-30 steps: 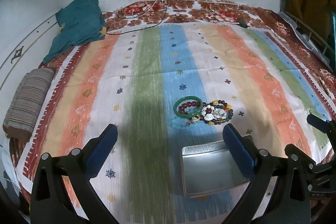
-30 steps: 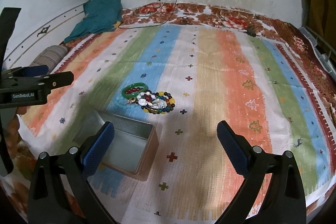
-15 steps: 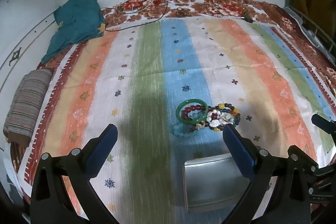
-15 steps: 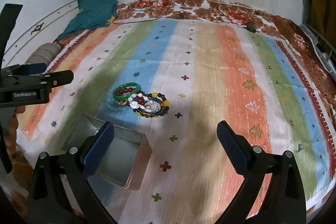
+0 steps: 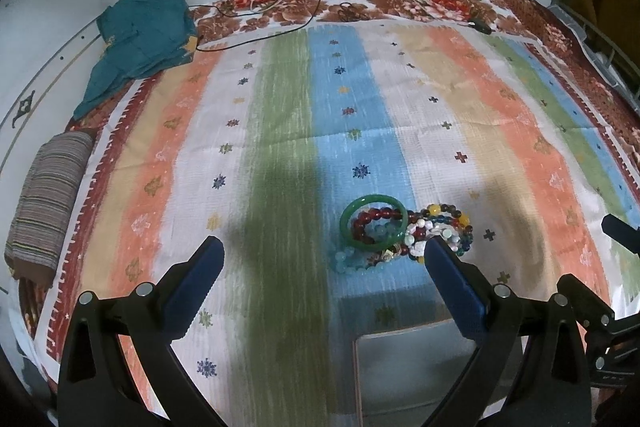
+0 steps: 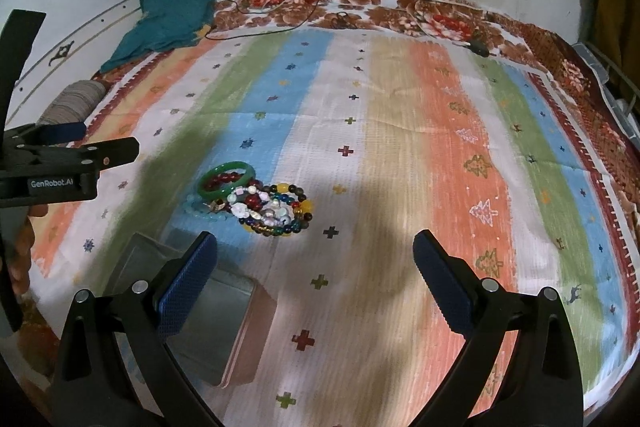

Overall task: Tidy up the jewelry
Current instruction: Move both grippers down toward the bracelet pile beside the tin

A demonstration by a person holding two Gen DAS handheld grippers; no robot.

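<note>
1. Right wrist view: shows the metal tin interior and side wall, plus the left gripper side-on; the left wrist view shows only the tin's far rim.
2. Jewelry pile lies on the striped cloth, just beyond the tin.
3. Left gripper and right gripper: jaws released, holding nothing.
4. Versus earlier: both cameras have advanced; the pile appears nearer.

Metal tin sits near my fingers, just before bracelet pile. Bed cover open rightward. Teal cloth, cables far back.
</note>
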